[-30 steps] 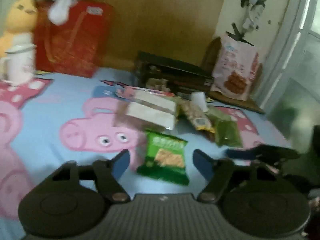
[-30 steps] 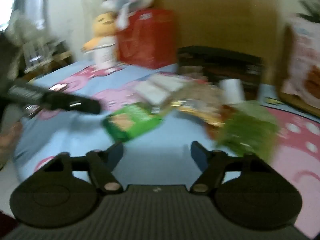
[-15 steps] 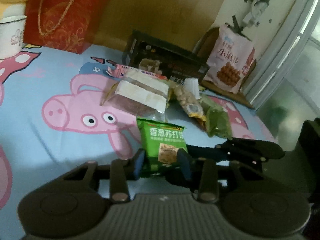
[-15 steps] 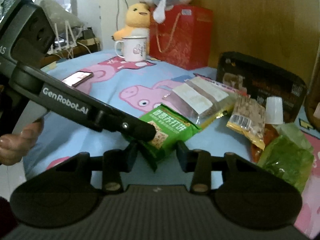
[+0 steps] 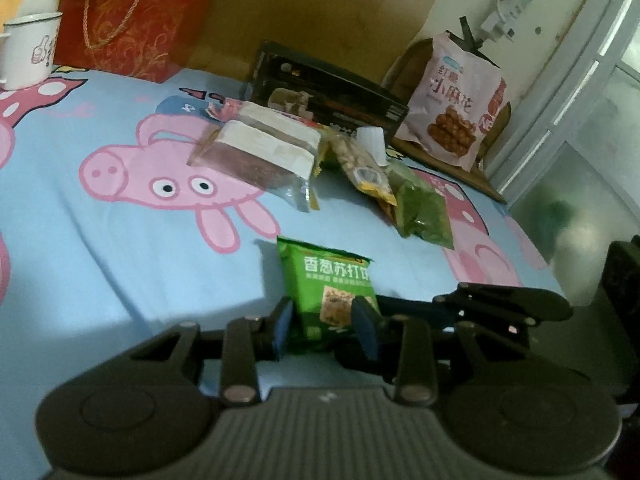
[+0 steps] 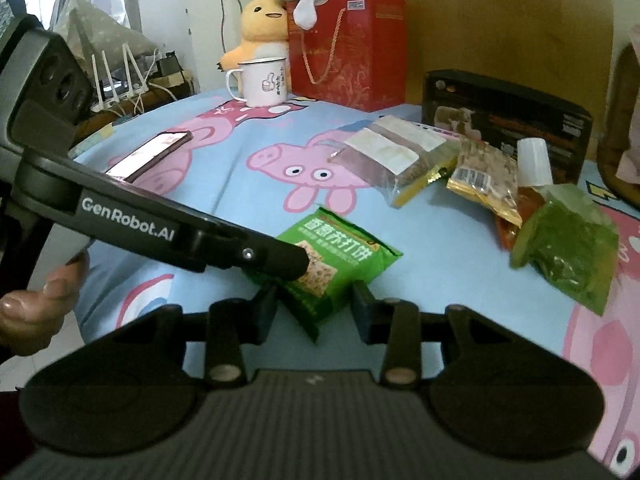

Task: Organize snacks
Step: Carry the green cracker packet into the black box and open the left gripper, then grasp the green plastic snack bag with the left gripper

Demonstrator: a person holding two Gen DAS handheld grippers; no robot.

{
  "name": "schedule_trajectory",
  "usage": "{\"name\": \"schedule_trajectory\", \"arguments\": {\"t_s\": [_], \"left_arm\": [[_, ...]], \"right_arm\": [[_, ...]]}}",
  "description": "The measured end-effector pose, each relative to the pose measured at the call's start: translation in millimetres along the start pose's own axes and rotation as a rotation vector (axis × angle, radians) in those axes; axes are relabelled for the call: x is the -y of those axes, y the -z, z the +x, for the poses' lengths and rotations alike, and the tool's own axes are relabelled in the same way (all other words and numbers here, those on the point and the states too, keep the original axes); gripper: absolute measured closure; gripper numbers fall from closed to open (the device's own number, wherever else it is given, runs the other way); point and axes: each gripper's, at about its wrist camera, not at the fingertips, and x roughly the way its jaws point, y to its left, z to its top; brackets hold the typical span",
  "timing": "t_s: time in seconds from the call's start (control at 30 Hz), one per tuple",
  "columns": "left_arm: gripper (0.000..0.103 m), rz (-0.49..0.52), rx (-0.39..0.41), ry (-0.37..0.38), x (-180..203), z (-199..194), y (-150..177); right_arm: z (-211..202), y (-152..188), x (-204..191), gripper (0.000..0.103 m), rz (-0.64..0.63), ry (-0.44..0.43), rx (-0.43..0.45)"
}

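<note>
Left wrist: left hand-held gripper grasping green cracker packet; right hand-held gripper bracketing it, grip unconfirmed.
Recommend lifting level, clear of surface.

Black left gripper marked "GenRobot.AI", blue finger pads

Green cracker packet, both grippers flanking

I see a table covered by a blue cloth printed with pink pigs. Lying on it are a green cracker packet, two clear pouches, a nut bag, a green bag, a phone, a mug, a red gift bag and a black box.
</note>
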Motion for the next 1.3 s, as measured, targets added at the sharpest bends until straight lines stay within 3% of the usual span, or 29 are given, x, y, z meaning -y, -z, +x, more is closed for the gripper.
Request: {"name": "schedule_trajectory", "arguments": {"t_s": [0.17, 0.33, 0.4, 0.53, 0.67, 0.77, 0.87, 0.93, 1.07, 1.2, 1.3], "left_arm": [[0.07, 0.09, 0.058, -0.001, 25, -7, -27], [0.07, 0.211, 0.161, -0.009, 60, 13, -114], [0.069, 0.212, 0.182, -0.002, 68, 35, -153], [0.069, 0.16, 0.157, 0.0, 64, 97, -220], [0.069, 0.101, 0.095, -0.017, 49, 156, -247], [0.068, 0.059, 0.044, -0.03, 38, 187, -247], [0.065, 0.046, 0.042, -0.032, 34, 194, -243], [0.055, 0.038, 0.082, -0.035, 31, 182, -241], [0.054, 0.057, 0.17, -0.02, 28, 132, -219], [0.055, 0.086, 0.151, 0.029, 28, 95, -178], [0.057, 0.099, 0.1, 0.066, 39, 92, -144]], "right_arm": [[-16, -9, 7, 0.06, -0.019, 0.055, 0.103], [-18, -62, 44, 0.06, -0.081, 0.19, 0.254], [-9, -91, 72, 0.06, -0.077, 0.232, 0.285], [26, -138, 136, 0.06, -0.025, 0.263, 0.243], [60, -159, 191, 0.057, 0.088, 0.224, 0.165], [79, -163, 218, 0.051, 0.154, 0.188, 0.115], [75, -153, 209, 0.049, 0.114, 0.215, 0.11], [58, -142, 204, 0.042, 0.077, 0.257, 0.161], [10, -105, 197, 0.04, 0.115, 0.227, 0.236], [-19, -49, 187, 0.041, 0.15, 0.218, 0.211], [-19, -26, 189, 0.041, 0.23, 0.255, 0.163]]}}
